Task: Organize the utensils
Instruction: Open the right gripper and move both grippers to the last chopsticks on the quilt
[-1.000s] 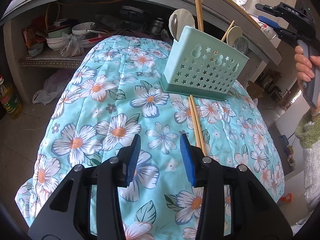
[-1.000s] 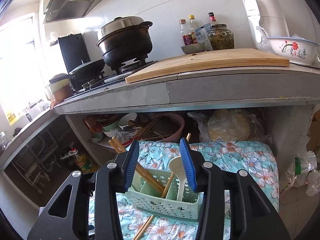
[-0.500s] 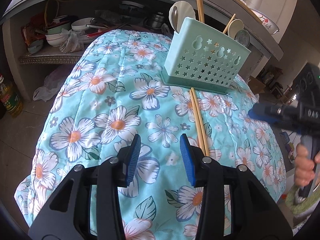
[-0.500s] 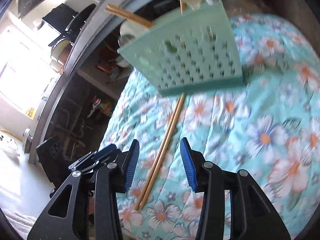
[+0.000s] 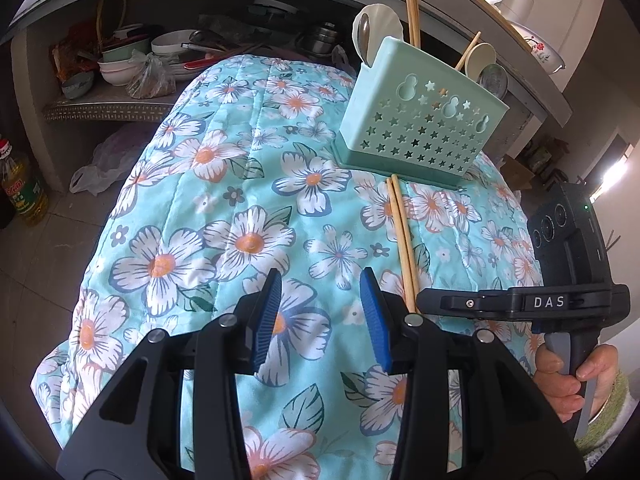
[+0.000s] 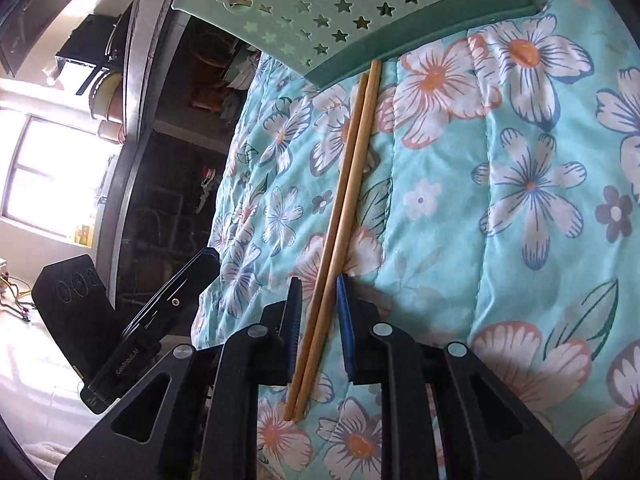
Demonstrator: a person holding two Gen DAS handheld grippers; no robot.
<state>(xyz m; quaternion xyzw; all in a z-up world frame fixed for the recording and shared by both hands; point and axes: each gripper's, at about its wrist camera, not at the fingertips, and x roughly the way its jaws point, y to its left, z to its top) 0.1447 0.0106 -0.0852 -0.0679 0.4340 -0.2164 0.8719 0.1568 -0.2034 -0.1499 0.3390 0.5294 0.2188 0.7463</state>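
Note:
A pair of wooden chopsticks [image 6: 348, 168] lies on the flowered turquoise quilt [image 5: 200, 208], its far ends against the base of the mint-green star-holed utensil holder [image 5: 420, 128]. My right gripper [image 6: 319, 284] straddles the near part of the pair. Its jaws are closing, with a thin gap still showing on the left side. In the left wrist view the right gripper [image 5: 428, 304] comes in from the right at the chopsticks [image 5: 402, 236]. My left gripper [image 5: 320, 280] hovers open over the quilt, nothing between its pads. The holder carries more chopsticks [image 5: 412, 8] and spoons [image 5: 374, 30].
A person's hand [image 5: 572, 376] grips the right tool's handle. Behind the quilt an under-counter shelf [image 5: 108, 108] holds bowls and bags. An oil bottle [image 5: 20, 188] and a plastic bag [image 5: 104, 160] stand on the floor at left. A grey counter edge [image 5: 500, 36] overhangs the holder.
My right gripper came down from above the holder to the quilt, rolled, and its jaws narrowed around the lying chopsticks. My left gripper kept still.

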